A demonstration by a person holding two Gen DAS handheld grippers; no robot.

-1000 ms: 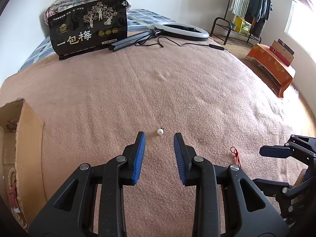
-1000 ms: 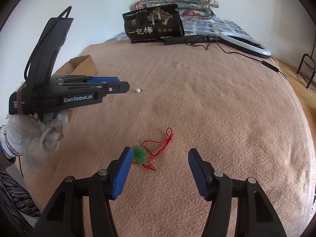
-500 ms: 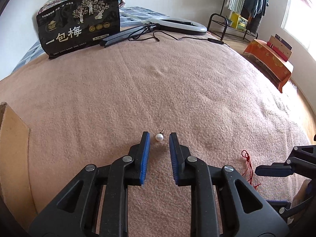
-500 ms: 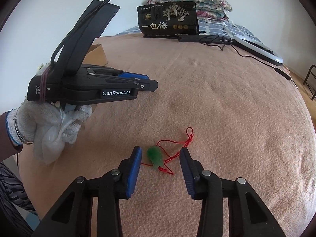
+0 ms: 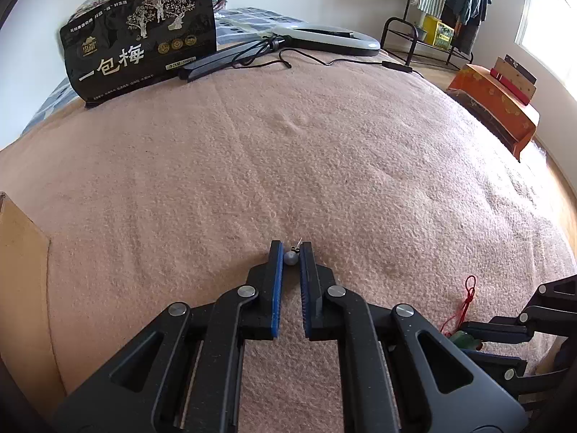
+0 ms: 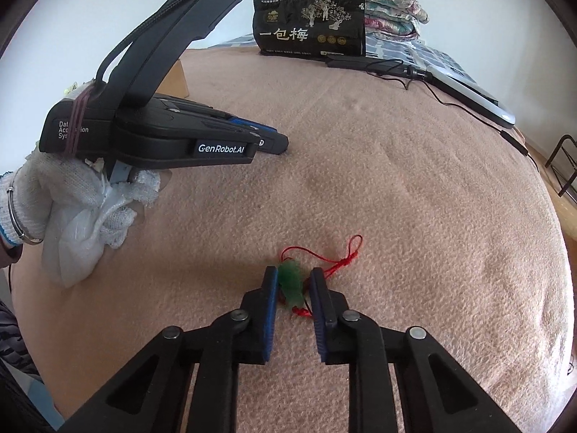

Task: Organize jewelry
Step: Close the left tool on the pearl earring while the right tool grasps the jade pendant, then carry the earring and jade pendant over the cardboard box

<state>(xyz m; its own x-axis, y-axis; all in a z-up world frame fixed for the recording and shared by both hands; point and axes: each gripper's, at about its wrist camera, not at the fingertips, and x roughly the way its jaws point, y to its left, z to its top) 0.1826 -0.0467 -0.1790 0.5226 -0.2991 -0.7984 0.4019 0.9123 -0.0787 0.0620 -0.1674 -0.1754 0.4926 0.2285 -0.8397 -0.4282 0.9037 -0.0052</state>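
Left wrist, pink blanket (image 5: pixel 324 151), clothes rack (image 5: pixel 443 11)

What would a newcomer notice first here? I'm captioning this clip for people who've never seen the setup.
Two things on the pink fleece blanket: a small round pearl earring pinched between the blue pads of the left hand-held gripper, and a green pendant on a red cord between the closing jaws of the right hand-held gripper. Behind stands a big black snack bag with white Chinese lettering.
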